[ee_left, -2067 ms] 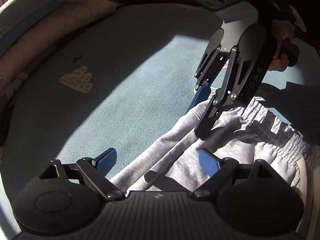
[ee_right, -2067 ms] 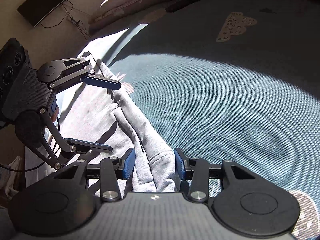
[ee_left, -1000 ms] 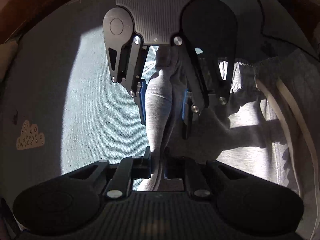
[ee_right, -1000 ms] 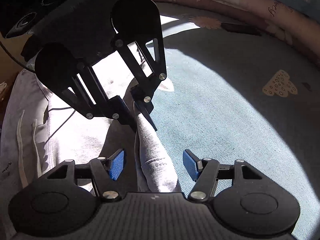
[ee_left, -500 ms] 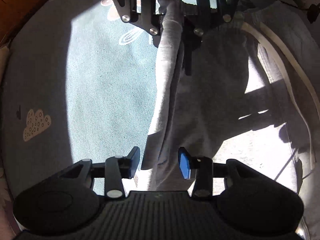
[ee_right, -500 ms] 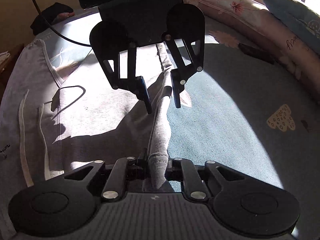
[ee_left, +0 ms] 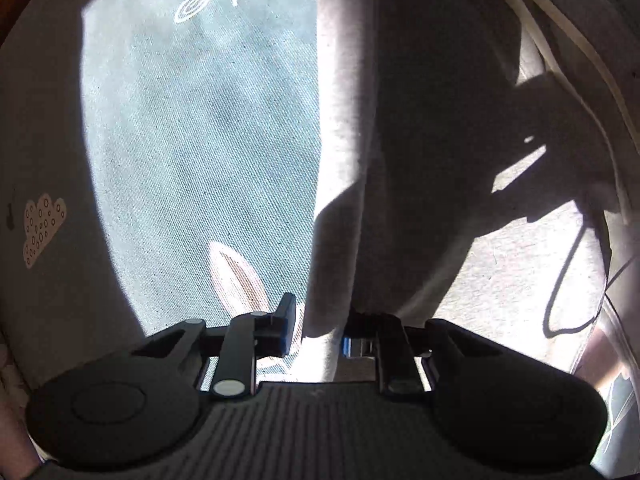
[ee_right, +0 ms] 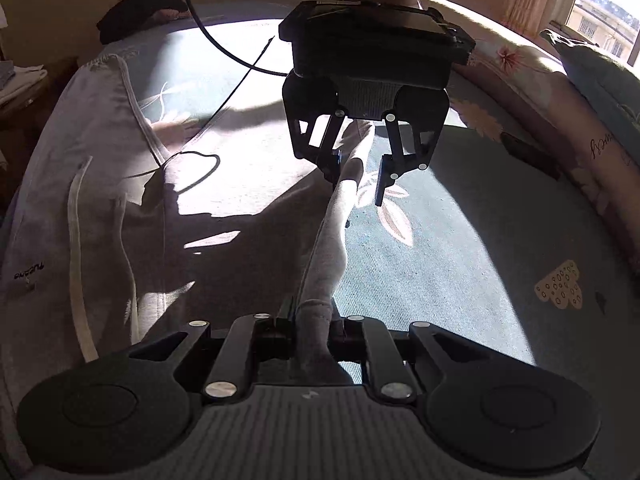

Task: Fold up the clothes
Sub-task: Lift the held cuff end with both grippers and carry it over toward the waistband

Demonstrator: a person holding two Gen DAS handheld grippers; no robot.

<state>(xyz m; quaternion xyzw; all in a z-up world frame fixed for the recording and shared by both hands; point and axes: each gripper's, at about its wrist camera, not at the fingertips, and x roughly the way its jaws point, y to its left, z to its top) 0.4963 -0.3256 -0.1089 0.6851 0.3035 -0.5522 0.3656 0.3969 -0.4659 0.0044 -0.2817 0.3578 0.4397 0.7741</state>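
**Ana:** What do you see from your 2 cameras?

**Me:** I see grey pants [ee_right: 240, 184] lying on a blue-green bed sheet [ee_right: 440, 264]. Most of the pants lie flat on the left side of the right camera's view. 1 long edge is lifted up like a ridge, and it runs between my 2 tools.

**Ana:** What is the right gripper doing?

**Me:** My right gripper [ee_right: 314, 326] is pinching the near end of that ridge. Its 2 fingers are squeezed tight on the grey cloth.

**Ana:** And the left one?

**Me:** My left gripper [ee_right: 358, 178] is at the far end, facing me. Its fingers are spread apart. The cloth ridge passes between them and leans on 1 finger, but the other finger is clear of it. In the left camera, I see the same thing up close: the left gripper [ee_left: 316, 330] has a gap beside the cloth, so I am not squeezing it.

**Ana:** Anything else on the bed?

**Me:** A white stripe [ee_right: 76, 264] runs down the flat pants. A cloud picture [ee_right: 560, 286] is printed on the sheet. A pink flowery pillow [ee_right: 540, 92] lies along the far side. A black cable [ee_right: 224, 48] curves over the bed. Sun and dark shadows fall across everything.
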